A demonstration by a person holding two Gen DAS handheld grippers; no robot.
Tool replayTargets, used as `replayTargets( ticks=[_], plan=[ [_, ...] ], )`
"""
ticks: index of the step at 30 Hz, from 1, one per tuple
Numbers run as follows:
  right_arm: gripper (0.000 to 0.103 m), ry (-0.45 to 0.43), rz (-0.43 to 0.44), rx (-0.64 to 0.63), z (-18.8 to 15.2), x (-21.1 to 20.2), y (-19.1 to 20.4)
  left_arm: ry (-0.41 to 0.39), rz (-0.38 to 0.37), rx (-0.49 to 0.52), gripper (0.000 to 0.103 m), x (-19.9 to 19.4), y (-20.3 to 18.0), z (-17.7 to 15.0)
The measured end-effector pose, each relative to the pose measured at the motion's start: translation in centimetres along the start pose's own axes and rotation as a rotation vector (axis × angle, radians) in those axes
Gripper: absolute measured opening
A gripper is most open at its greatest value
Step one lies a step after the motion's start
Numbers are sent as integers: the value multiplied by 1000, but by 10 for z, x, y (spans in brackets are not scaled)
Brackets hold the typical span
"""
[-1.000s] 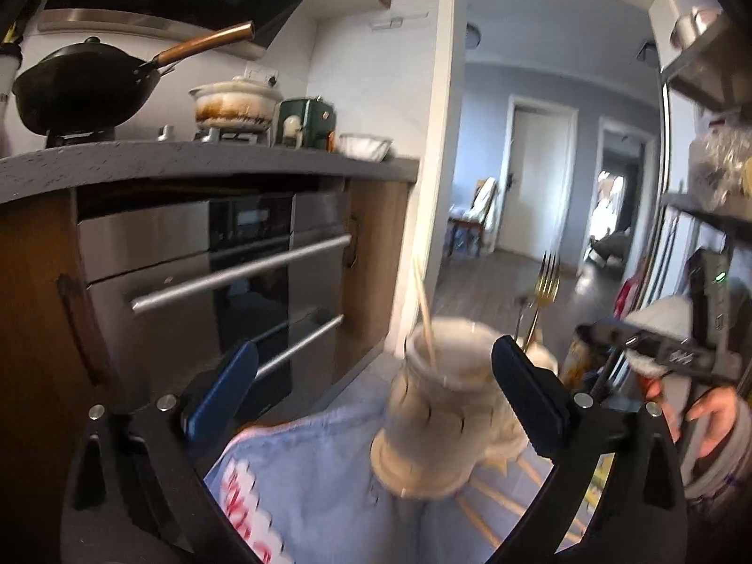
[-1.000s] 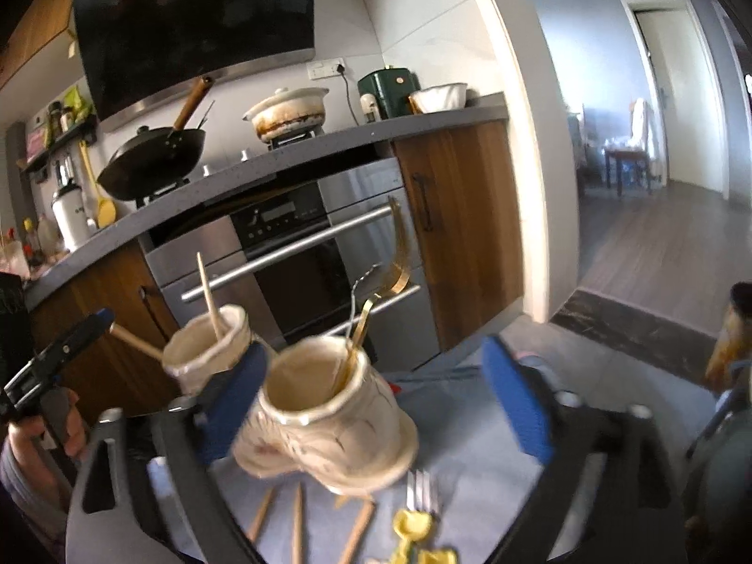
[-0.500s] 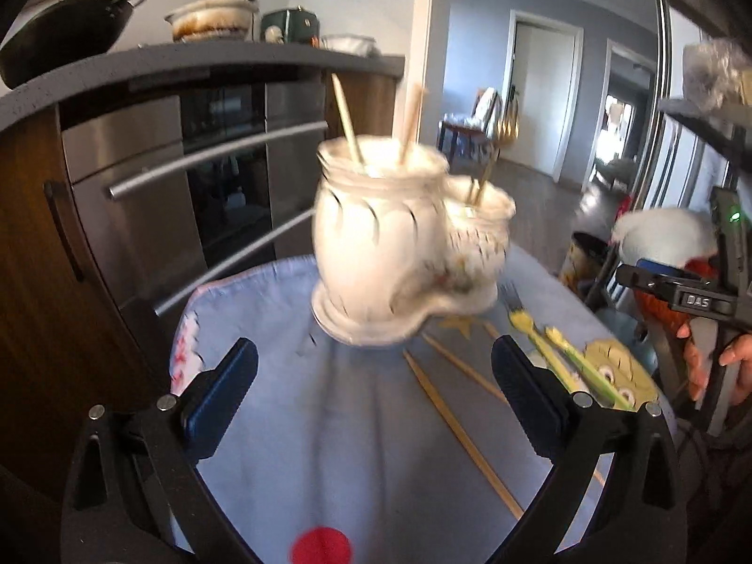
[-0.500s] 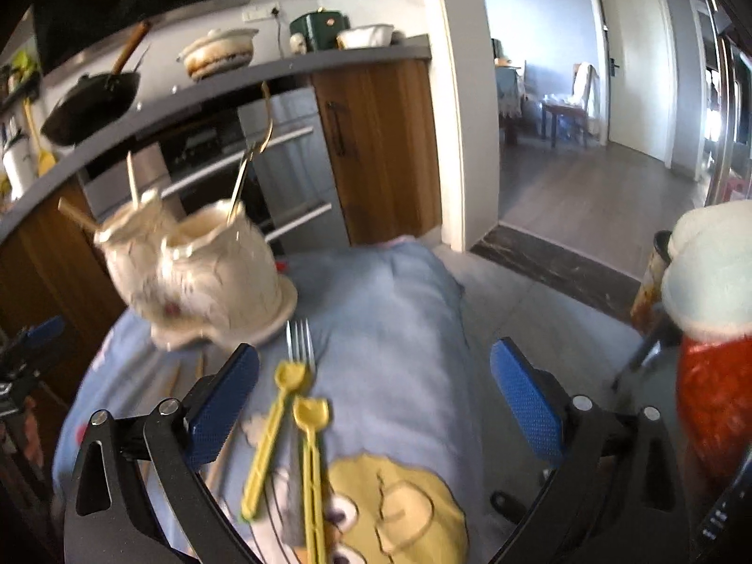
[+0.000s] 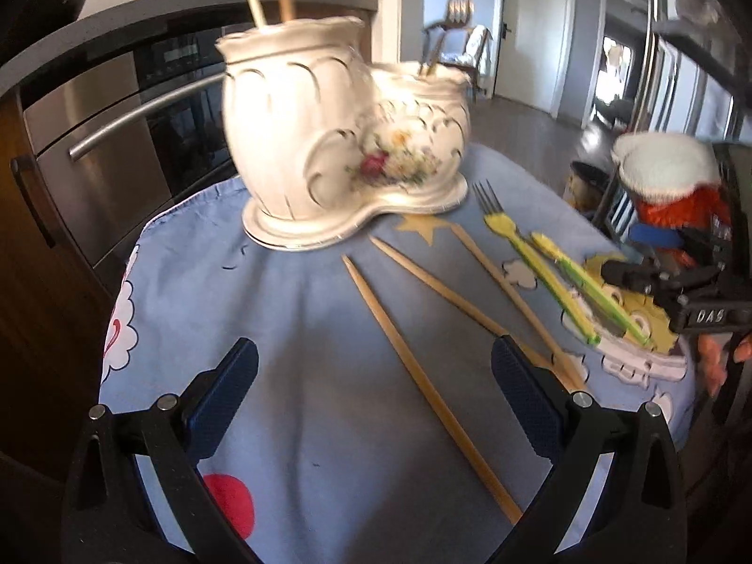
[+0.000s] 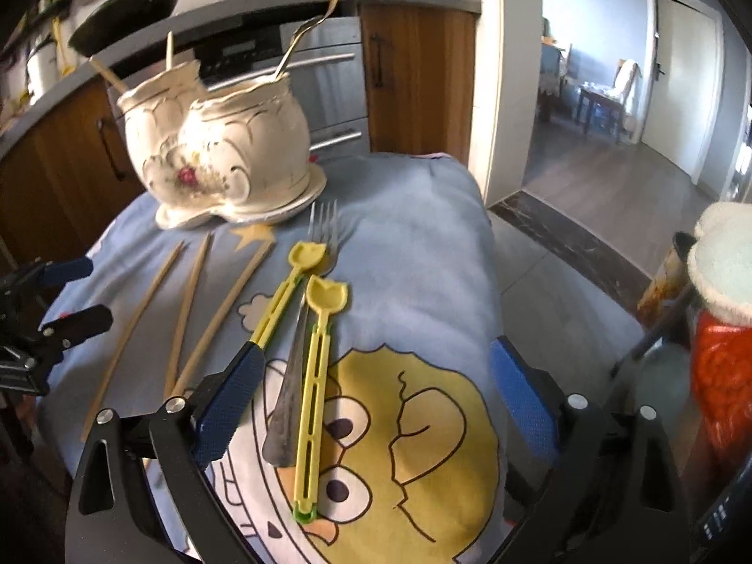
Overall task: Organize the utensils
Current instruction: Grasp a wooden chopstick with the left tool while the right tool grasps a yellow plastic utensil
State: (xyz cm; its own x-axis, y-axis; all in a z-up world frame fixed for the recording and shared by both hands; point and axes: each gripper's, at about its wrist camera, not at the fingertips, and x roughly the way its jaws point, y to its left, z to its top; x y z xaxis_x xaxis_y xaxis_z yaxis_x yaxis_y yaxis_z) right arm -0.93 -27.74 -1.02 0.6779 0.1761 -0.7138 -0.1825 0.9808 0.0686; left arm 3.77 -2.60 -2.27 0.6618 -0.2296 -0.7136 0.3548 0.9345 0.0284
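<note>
A white ceramic double-pot utensil holder (image 5: pixel 329 141) (image 6: pixel 221 150) stands at the far end of a blue cartoon cloth (image 5: pixel 305 376) (image 6: pixel 413 254). Chopsticks stand in one pot, a fork and spoon in the other. Three loose wooden chopsticks (image 5: pixel 423 366) (image 6: pixel 188 310) lie on the cloth. Beside them lie a metal fork (image 6: pixel 301 329) (image 5: pixel 489 197) and two yellow plastic utensils (image 6: pixel 319 376) (image 5: pixel 554 282). My left gripper (image 5: pixel 376 395) is open and empty above the chopsticks. My right gripper (image 6: pixel 376 395) is open and empty above the yellow utensils and fork.
Behind the table are a steel oven (image 6: pixel 324 75) and wooden cabinets (image 6: pixel 418 80), with a wok (image 6: pixel 127 4) and pot on the counter. A red bag with a white top (image 6: pixel 724 338) stands right of the table. An open doorway (image 6: pixel 601 94) lies beyond.
Both grippers have drawn back and tilted down from the holder toward the cloth. The loose chopsticks, fork and yellow utensils now lie between and before the fingers. Both stay open.
</note>
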Motion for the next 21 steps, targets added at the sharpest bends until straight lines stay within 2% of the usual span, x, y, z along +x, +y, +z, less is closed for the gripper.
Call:
replayTargets(
  ticks=[4,6,7,9,11,13,14,16,17,18,21],
  plan=[
    [74,27,25,1,-1,4,2,19,-9,8,95,5,-5,-4],
    [58,43,38,-1,-2,6,3,30,-19,9,86,7,-6,-5],
    [56,47,43,-5,-3,6,4,44,-21,12,82,9,-7,-6],
    [44,53,51,-15,-4,7,6,51,-29,19,77,10,-9,-7],
    [38,58,62,-21,-6,7,7,57,-42,27,68,11,-11,-9],
    [31,66,68,-30,-7,8,7,74,-48,33,51,14,-11,-10],
    [29,69,76,-30,-7,8,7,73,-51,36,50,15,-11,-10],
    [23,74,90,-33,-7,8,6,70,-66,44,33,15,-9,-10],
    [17,76,90,-37,-6,8,7,71,-77,44,28,15,-8,-9],
    [11,78,88,-45,-6,8,8,74,-88,49,18,16,-8,-9],
    [11,79,60,-69,-4,8,9,80,-83,91,7,15,-8,-7]
  ],
)
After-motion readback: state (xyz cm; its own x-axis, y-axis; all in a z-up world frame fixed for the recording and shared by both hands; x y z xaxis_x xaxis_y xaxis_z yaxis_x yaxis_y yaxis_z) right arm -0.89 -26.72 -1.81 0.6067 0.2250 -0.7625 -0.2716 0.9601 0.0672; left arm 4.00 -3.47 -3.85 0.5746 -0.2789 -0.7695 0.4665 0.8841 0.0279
